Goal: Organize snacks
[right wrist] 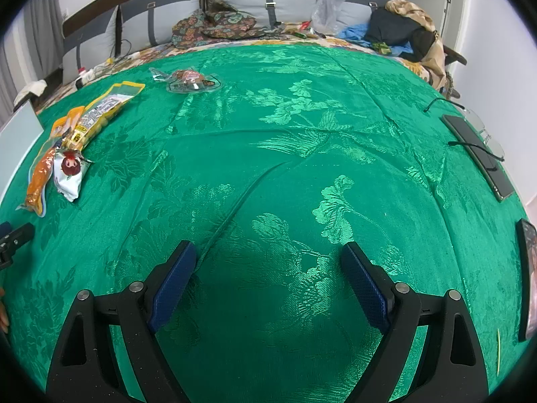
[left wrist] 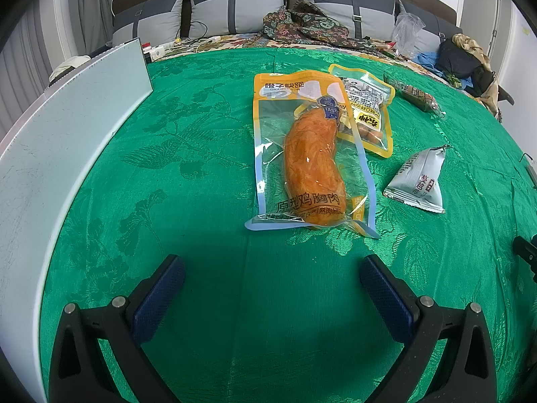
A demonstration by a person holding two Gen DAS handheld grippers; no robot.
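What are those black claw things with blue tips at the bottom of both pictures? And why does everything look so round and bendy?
Those are grabbing tools, one in each of a person's hands. Each carries a small camera with a very wide lens, which bends the picture. One picture looks out from the left gripper, the other from the right gripper. Both are open and hold nothing. Below them lies a green cloth with snacks on it: a chicken breast pack overlapping a yellow snack bag, a small grey packet beside them, and a clear-wrapped snack farther back. At the left stands a white box.
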